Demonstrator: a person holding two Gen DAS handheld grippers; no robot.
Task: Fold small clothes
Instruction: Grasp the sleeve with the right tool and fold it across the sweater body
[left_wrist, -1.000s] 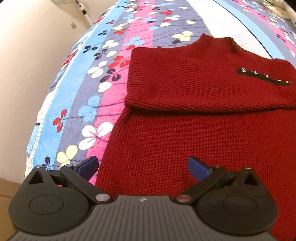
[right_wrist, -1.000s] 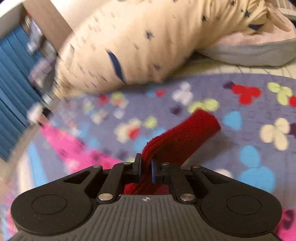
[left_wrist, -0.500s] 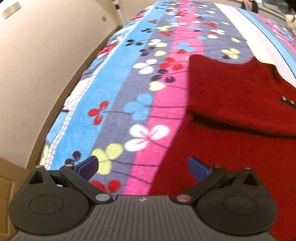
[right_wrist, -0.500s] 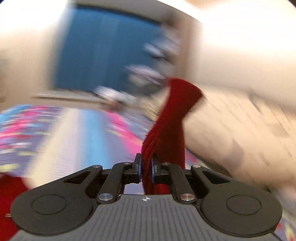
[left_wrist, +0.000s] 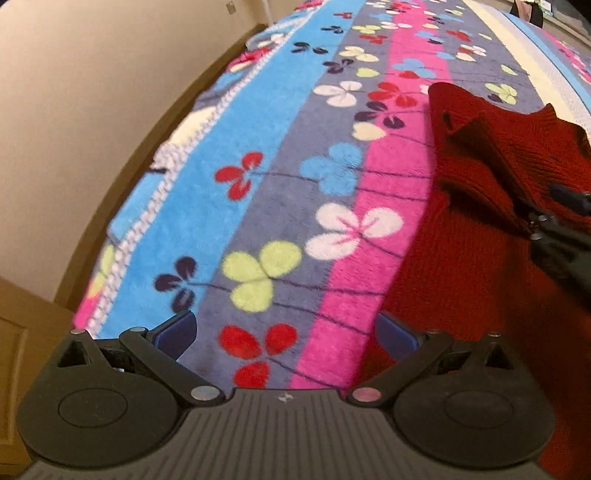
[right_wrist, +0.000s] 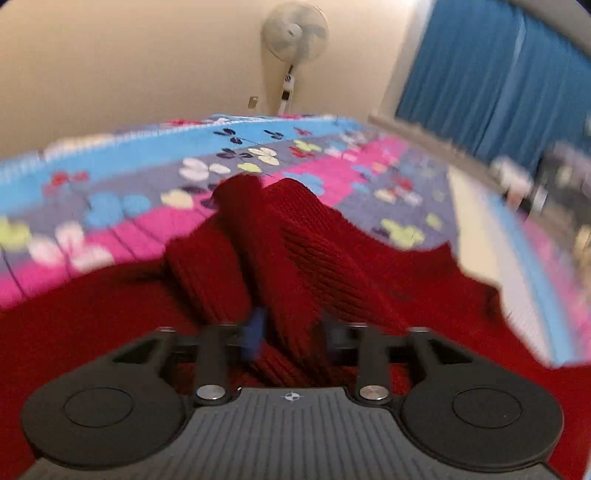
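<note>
A dark red knit sweater (left_wrist: 476, 258) lies on the flowered blanket (left_wrist: 280, 184), its left sleeve folded across the chest. My left gripper (left_wrist: 284, 332) is open and empty, over the blanket just left of the sweater's hem side. My right gripper (right_wrist: 291, 332) hovers over the sweater (right_wrist: 295, 251) with the second sleeve (right_wrist: 284, 295) lying between its parted fingers; the view is blurred. The right gripper also shows in the left wrist view (left_wrist: 554, 229) at the right edge, on the folded sleeves.
The blanket's left edge (left_wrist: 155, 206) drops off toward a beige wall and wooden skirting. A standing fan (right_wrist: 293, 44) is by the far wall and blue curtains (right_wrist: 498, 81) hang at the right.
My right gripper swung the held sleeve across onto the sweater's chest and its fingers have parted. My left gripper shifted left, off the sweater and over the blanket.
</note>
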